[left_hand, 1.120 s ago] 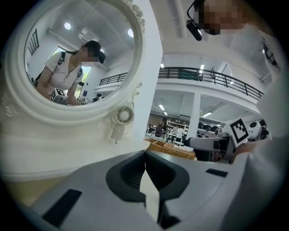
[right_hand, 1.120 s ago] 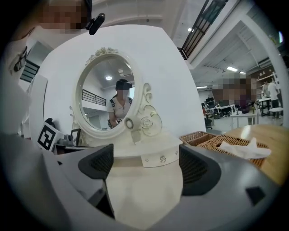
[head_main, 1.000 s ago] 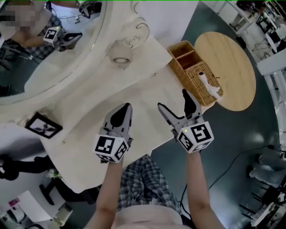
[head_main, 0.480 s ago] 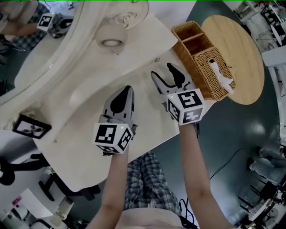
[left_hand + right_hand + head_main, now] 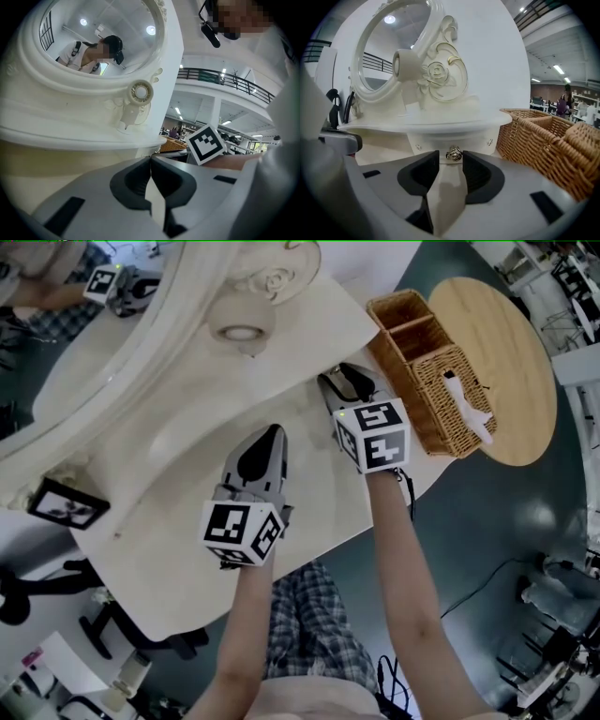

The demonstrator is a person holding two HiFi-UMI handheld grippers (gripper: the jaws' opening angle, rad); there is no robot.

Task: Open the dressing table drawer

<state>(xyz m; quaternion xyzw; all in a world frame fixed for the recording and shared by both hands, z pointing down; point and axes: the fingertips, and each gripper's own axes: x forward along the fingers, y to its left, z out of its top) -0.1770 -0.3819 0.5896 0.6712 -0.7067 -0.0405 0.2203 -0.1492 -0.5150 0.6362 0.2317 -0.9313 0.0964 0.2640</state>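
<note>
Both forearms reach forward from the bottom of the head view, over the cream dressing-table surface [image 5: 169, 549]. The left forearm is nearly straight, and the left tool [image 5: 271, 432] hangs above the middle of the surface, pointing towards the oval mirror [image 5: 75, 343]. Its jaws are pressed together with nothing between them.

The right forearm stretches further out and angles slightly inward. It carries the right tool [image 5: 451, 158] to the back of the surface, just beside the wicker basket [image 5: 427, 371]. This tool is level and points at the small drawer [image 5: 433, 141] under the shelf below the mirror. Its jaws stand a narrow gap apart, and the metal drawer knob [image 5: 453, 153] sits right at their tips, in the gap. I cannot tell whether the pads touch the knob. The drawer front sits in line with the panels beside it.
</note>
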